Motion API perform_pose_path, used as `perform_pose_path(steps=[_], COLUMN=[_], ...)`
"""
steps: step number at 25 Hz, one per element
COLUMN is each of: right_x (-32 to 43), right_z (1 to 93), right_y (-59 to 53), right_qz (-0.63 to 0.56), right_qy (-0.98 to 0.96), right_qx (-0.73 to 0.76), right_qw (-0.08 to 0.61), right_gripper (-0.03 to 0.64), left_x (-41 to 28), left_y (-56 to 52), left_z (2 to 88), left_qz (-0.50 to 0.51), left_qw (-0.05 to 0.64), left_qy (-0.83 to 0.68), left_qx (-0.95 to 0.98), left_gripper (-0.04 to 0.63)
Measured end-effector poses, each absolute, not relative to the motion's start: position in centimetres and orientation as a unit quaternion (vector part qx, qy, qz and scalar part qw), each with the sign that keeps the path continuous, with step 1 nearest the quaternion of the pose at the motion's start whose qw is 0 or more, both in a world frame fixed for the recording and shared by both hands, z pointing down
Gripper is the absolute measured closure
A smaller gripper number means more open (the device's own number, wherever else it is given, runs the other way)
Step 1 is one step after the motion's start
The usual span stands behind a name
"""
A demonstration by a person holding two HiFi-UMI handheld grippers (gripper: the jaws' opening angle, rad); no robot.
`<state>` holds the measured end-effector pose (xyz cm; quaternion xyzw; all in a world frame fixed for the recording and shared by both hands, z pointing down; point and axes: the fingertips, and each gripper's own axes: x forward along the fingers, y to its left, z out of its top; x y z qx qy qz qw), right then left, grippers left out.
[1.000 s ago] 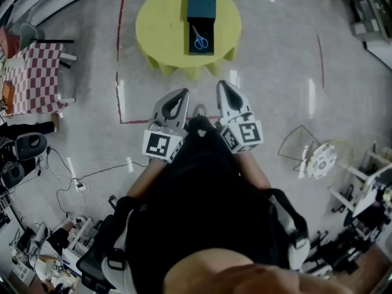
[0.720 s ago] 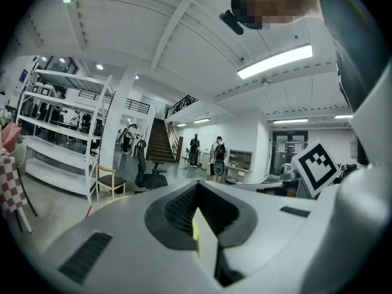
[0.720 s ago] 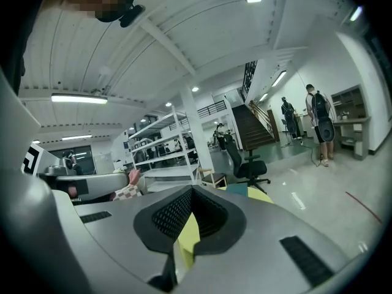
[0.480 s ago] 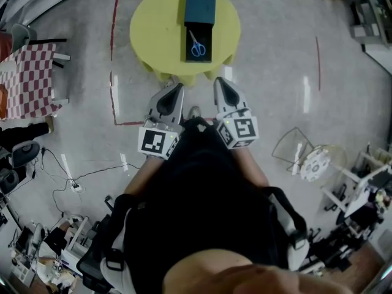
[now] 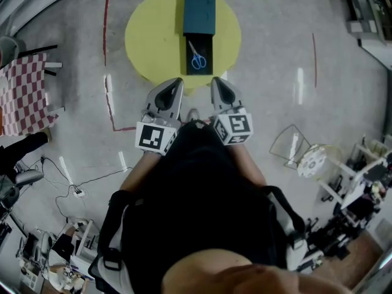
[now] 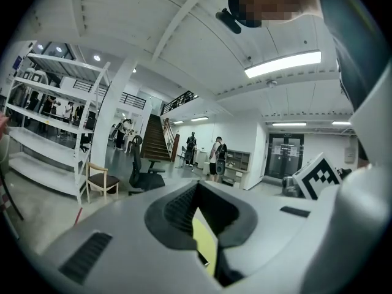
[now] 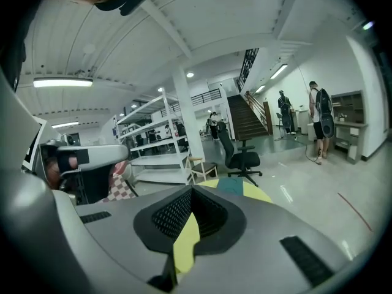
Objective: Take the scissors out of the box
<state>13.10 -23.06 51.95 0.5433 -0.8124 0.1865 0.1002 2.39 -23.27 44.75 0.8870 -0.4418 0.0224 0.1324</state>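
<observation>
- The scissors (image 5: 197, 56) lie flat in the open black tray of the box (image 5: 209, 44). They occupy the half of the box nearest the person. The teal lid (image 5: 199, 12) lies on the far side of the tray.
- The box rests on the round yellow tabletop (image 5: 153, 37), close to its near edge.
- Long axis of the scissors: it runs along the length of the box. The blue handle loops point toward the near end of the box. The blades point toward the lid and lean slightly to the left.
- Left tool (image 5: 178, 81): jaws pressed together, nothing between them. It hangs short of the near-left corner of the box.
- Right tool (image 5: 215, 79): jaws pressed together, nothing between them. It hangs short of the near-right corner of the box.
- Both tools stand apart from the box, one on each side of its centre line. The scissors lie straight ahead, between them.
- Judgement: neither tool is clearly nearer. The handle loops sit marginally toward the right tool. Either tool must spread its jaws before it reaches into the box.
</observation>
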Motion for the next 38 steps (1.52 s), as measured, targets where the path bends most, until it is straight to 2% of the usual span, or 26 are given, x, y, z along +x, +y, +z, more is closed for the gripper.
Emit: perform_pose_path(steps=[7,15,18,26,32,38], right_x=[12.6,11.3,12.0,11.3,11.8,13.1], right_z=[57.0,66.3,70.9,79.0,82.9,84.5], right_y=[-26.9,-30.0,-30.8,-31.1,-30.5,-31.1], right_qz=[0.220,0.288,0.303,0.358,0.399,0.390], right_qy=[-0.793,-0.762,-0.742,-0.692,-0.644,-0.615], right_qx=[0.545,0.516,0.507,0.453,0.437,0.434], right_qw=[0.157,0.266,0.316,0.433,0.485,0.531], right_gripper=[0.618,0.615,0.567,0.527,0.520,0.520], left_x=[1.9,0.5,0.2,-0.8,-1.8,-2.2], left_y=[-28.1,-32.0,-33.2,-35.4,-36.7,-37.5], left_z=[45.5,46.8,47.5,48.9,49.8,50.4], left_qz=[0.025,0.038,0.040,0.050,0.050,0.053], left_qw=[0.142,0.157,0.164,0.182,0.191,0.200], left_qy=[-0.427,-0.421,-0.422,-0.421,-0.428,-0.435], left_qx=[0.893,0.892,0.891,0.887,0.882,0.877], left_gripper=[0.598,0.597,0.598,0.598,0.597,0.598])
